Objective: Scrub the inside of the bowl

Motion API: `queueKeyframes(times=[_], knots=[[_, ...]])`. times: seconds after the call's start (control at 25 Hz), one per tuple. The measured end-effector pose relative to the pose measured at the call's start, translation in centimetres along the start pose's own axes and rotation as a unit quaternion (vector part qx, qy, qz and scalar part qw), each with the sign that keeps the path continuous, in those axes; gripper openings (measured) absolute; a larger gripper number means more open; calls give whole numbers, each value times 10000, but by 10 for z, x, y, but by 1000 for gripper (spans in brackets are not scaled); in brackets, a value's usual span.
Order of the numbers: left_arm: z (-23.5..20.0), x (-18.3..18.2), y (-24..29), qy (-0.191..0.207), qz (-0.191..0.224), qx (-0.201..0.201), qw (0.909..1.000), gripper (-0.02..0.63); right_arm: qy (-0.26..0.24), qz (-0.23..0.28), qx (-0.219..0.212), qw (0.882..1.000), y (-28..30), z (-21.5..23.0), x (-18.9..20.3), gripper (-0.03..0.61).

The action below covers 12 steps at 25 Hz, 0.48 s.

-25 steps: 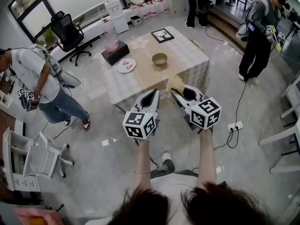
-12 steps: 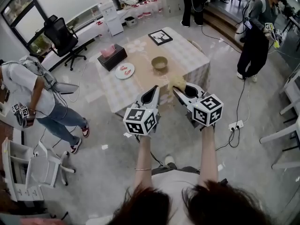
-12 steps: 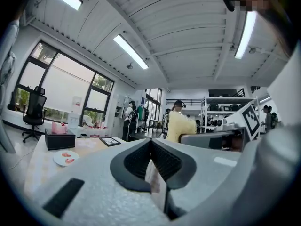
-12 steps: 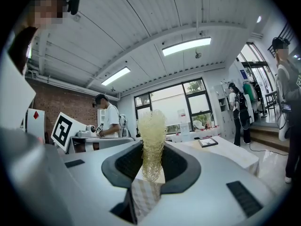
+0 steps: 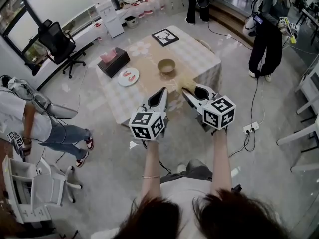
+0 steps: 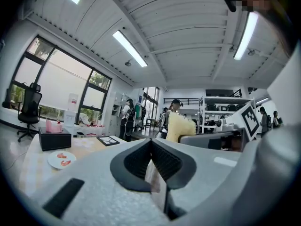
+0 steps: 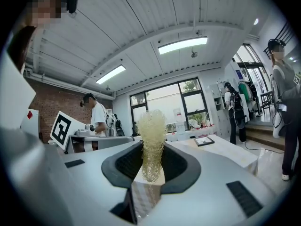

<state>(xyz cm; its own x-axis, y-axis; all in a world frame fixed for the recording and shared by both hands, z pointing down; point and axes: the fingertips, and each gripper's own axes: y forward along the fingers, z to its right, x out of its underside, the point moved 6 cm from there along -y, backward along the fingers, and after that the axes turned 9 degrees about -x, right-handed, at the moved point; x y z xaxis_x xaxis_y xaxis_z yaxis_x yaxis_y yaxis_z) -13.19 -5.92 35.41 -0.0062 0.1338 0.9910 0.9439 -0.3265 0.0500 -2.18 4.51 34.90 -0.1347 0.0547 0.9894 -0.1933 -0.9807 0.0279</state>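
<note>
The right gripper [image 5: 184, 90] is pinching a pale yellow scrubber [image 5: 185, 85], a loose, wiry mesh tuft. In the right gripper view the scrubber [image 7: 151, 135] is standing as a tall narrow bundle. Its long axis is running out past the jaw tips, and its frayed top is flaring above the dark ribbed pads. The left gripper [image 5: 164, 89] is held just beside it at centre frame, with its jaws pressed together and nothing between them. Both grippers are pointing up-frame at the near edge of the bench [image 5: 204, 59].

The bowl [image 5: 166, 65] is sitting upright, mouth up, at the middle of the bench. It is round, smooth and olive-tan, and it is resting on a beige runner over a checked cloth, apart from both grippers. A white plate [image 5: 128, 76] and a dark tissue box [image 5: 112, 61] are lying to its left, and a framed picture [image 5: 165, 36] above it. Nothing is standing between the scrubber and the bowl. A black office chair [image 5: 55, 40] is at upper left, and people are standing at the left edge and upper right.
</note>
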Motion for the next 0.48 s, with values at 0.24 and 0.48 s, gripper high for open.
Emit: queueKeyframes(times=[0.24,0.48], knots=[[-4,5,11,-38,-80,-16,10000,11,125,26,40,9999,5,15,3,95],[-14,6,31,-145,-116,-176,9997,11,137,-69,-71,9999,19,40,-3,95]])
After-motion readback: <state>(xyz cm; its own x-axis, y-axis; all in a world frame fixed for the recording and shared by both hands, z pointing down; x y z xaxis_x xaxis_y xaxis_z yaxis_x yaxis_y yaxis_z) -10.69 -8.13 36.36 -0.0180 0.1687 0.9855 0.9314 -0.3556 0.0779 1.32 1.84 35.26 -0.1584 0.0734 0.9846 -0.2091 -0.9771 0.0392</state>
